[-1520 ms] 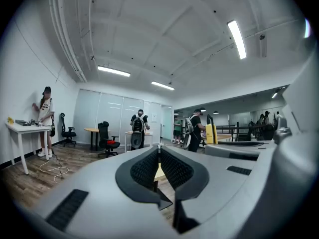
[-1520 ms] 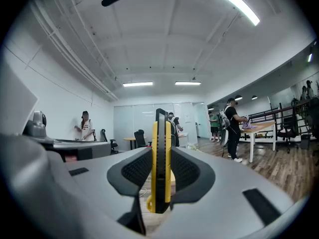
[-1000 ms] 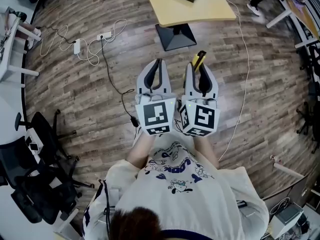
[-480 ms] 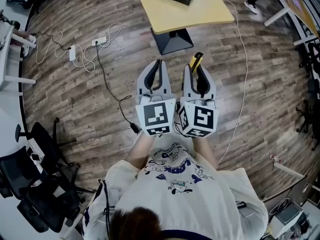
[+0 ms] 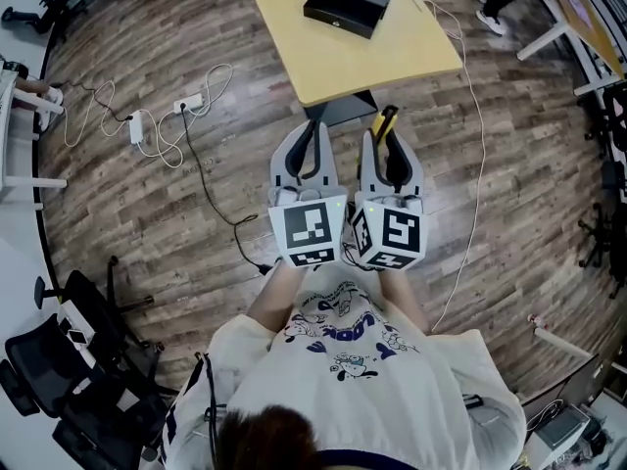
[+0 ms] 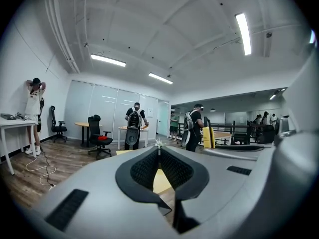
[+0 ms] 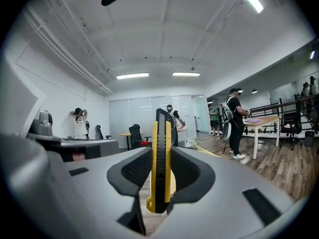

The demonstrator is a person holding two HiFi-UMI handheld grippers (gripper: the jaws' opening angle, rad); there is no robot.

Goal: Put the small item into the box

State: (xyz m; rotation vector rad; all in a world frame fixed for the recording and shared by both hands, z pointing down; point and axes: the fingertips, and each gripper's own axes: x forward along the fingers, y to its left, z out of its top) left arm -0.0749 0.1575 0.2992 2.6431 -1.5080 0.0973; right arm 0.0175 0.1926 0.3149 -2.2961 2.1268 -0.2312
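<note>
The small item is a yellow and black utility knife (image 5: pixel 389 117) (image 7: pixel 160 133), clamped upright between the pads of my right gripper (image 5: pixel 390 130) (image 7: pixel 161 166). Its tip sticks out beyond the jaws. My left gripper (image 5: pixel 313 123) (image 6: pixel 159 146) is held level beside it, shut with nothing between its pads. Both are close to the person's chest, above the wooden floor. The black box (image 5: pixel 348 0) lies on a yellow table (image 5: pixel 402 52) just ahead of the grippers, towards the table's far side.
The table's dark base (image 5: pixel 338 109) stands right before the gripper tips. A power strip with looped cables (image 5: pixel 147 125) lies on the floor at left, and a white cable (image 5: pixel 480 164) runs down the right. Black office chairs (image 5: pixel 88 370) stand at lower left. Several people stand far off.
The yellow table and the black box have slid lower in the head view, closer to the grippers. Both grippers keep their pose, and the knife stays in the right one.
</note>
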